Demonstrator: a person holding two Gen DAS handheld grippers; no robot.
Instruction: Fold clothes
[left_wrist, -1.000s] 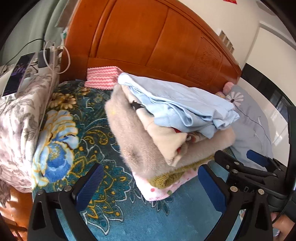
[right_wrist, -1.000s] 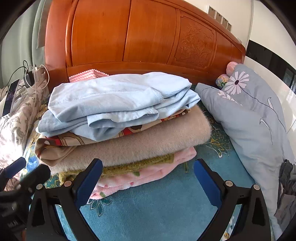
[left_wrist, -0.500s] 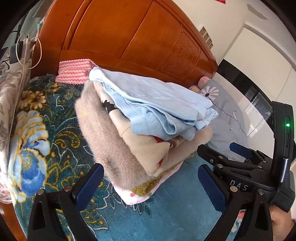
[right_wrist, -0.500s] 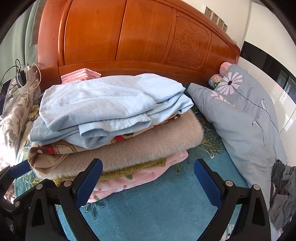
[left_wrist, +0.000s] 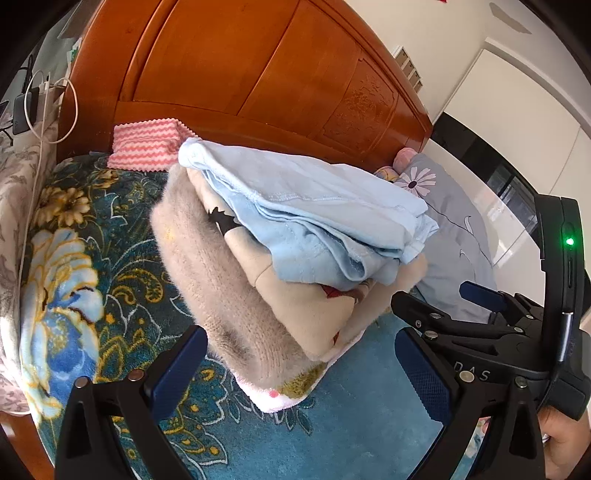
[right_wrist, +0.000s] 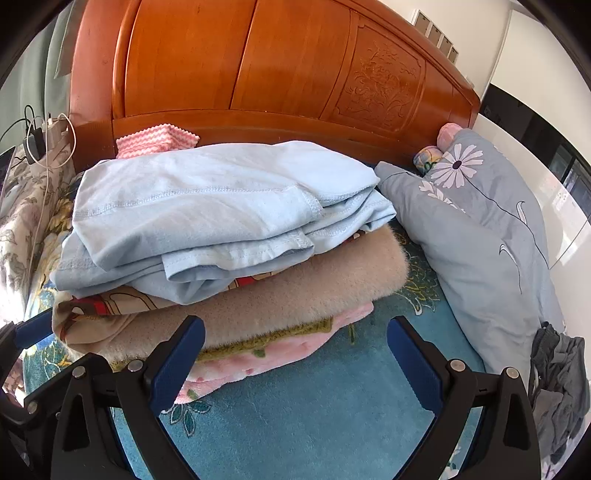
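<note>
A: How were the claws found?

B: The left gripper, a black frame with blue-padded fingers, was seen with its jaws spread wide and nothing held between them. The right gripper, of the same build, was likewise seen parted and empty. Both were held low over the teal floral plush blanket that covers the bed, just in front of the clothes.

A: And where was the clothing placed?

B: A stack of folded clothes was seen on the blanket, near the head end of the bed, a little short of the carved orange-brown wooden headboard. A folded pale blue cotton garment lay on top. Beneath it a cream printed garment with red and black figures was seen, then a fuzzy beige knit, then an olive-green edge, and a pink fleece piece at the bottom, touching the blanket.

A: What else was recorded on the bed?

B: A pink-and-white zigzag cloth was seen against the headboard, behind the stack. A grey-blue daisy-print quilt lay along the right edge, beside the stack. Dark grey crumpled clothing was noted by that edge, nearer the camera. White cables were seen hanging at the left head corner. Part of a hand was seen on the right gripper's handle in the left wrist view.
</note>
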